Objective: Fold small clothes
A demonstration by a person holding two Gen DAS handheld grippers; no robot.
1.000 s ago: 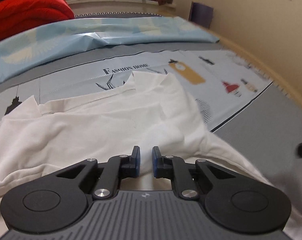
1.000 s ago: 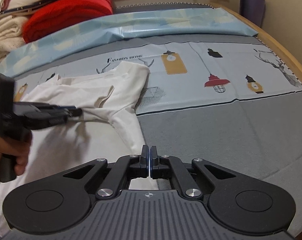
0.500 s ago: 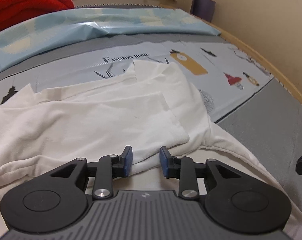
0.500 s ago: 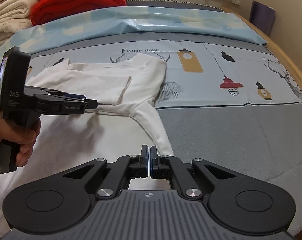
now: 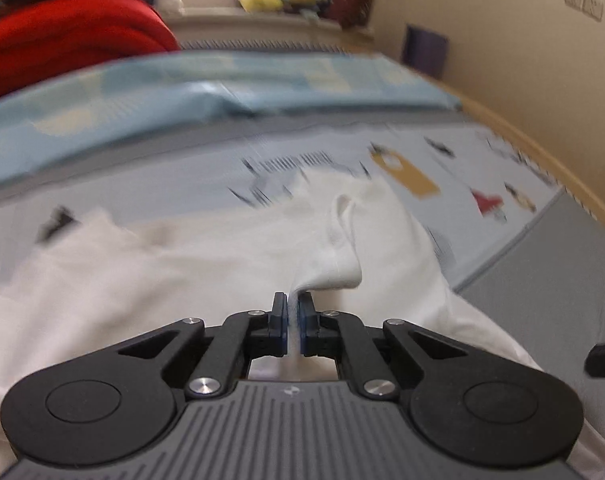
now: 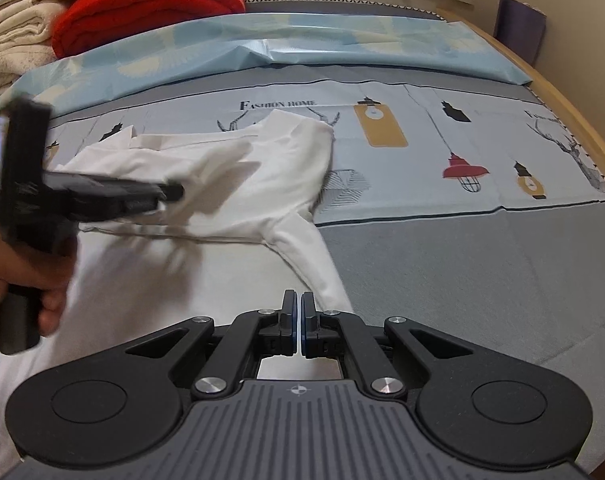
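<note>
A white T-shirt (image 6: 238, 184) lies on the bed, its top part folded over. In the left wrist view the shirt (image 5: 182, 264) fills the middle, blurred by motion. My left gripper (image 5: 292, 308) is shut on a fold of the shirt's sleeve and lifts it slightly; it also shows from the side in the right wrist view (image 6: 170, 194). My right gripper (image 6: 297, 312) is shut on the shirt's right edge near the hem, with white cloth between its pads.
The grey and light-blue printed bedsheet (image 6: 442, 248) spreads to the right. A light-blue cover (image 6: 302, 48), a red blanket (image 6: 150, 4) and cream towels (image 6: 10, 44) lie at the back. The wooden bed edge (image 6: 574, 120) and wall run along the right.
My left gripper opened half a second ago, then closed on the folded sleeve and pulls it up. My right gripper stayed shut on the shirt's edge.
</note>
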